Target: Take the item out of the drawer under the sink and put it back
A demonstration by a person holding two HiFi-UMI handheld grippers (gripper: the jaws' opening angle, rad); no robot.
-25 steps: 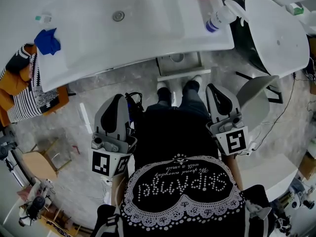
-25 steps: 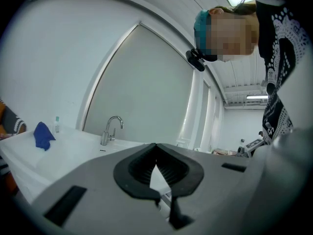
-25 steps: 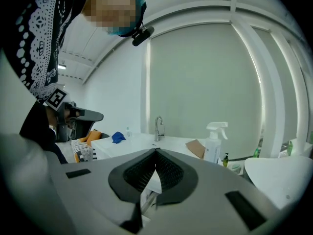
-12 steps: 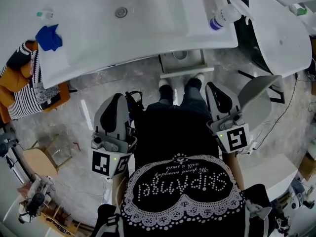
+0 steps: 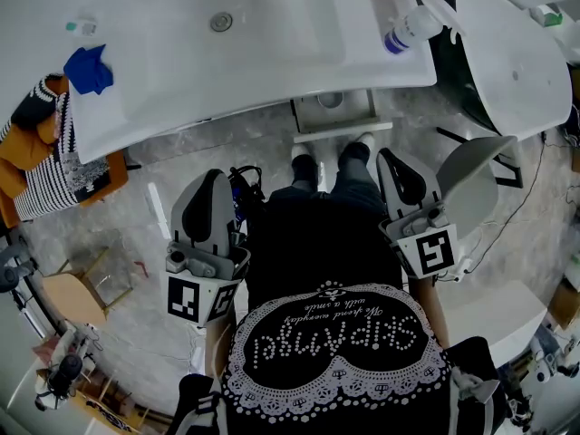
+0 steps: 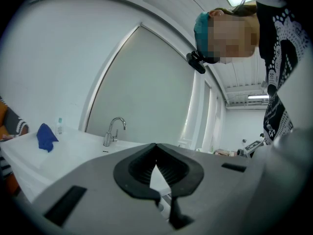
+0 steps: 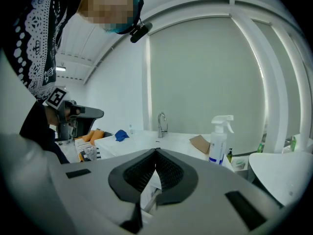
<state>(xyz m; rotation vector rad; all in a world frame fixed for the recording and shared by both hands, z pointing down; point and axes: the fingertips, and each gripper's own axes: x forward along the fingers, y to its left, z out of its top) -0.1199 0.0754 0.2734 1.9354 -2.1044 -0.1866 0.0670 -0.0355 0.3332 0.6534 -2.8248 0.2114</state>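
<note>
Item [image 5: 328, 102] (round, can't tell what) sits in the open drawer [image 5: 343, 133] under the sink [image 5: 227, 53], 12 o'clock. Nothing moved in the last second: left gripper [image 5: 211, 187] at 8 and right gripper [image 5: 400, 165] at 4 stay closed and empty. No reach started.

Left gripper [image 6: 156, 146] jaws together, tips touching, nothing between them. Black ribbed pads [image 6: 139, 166] show a thin gap below the tips. Beyond: white counter [image 6: 73, 153] with chrome faucet [image 6: 113, 130]. Blue cloth [image 6: 46, 136] lies on the counter at left, a small bottle [image 6: 59, 126] just behind it. Big pale panel [image 6: 146, 92] behind the faucet. Upper right: person in a black-and-white patterned top [image 6: 281, 58], small camera [image 6: 196, 62] at the head. Ceiling light [image 6: 259, 97] far right.
</note>
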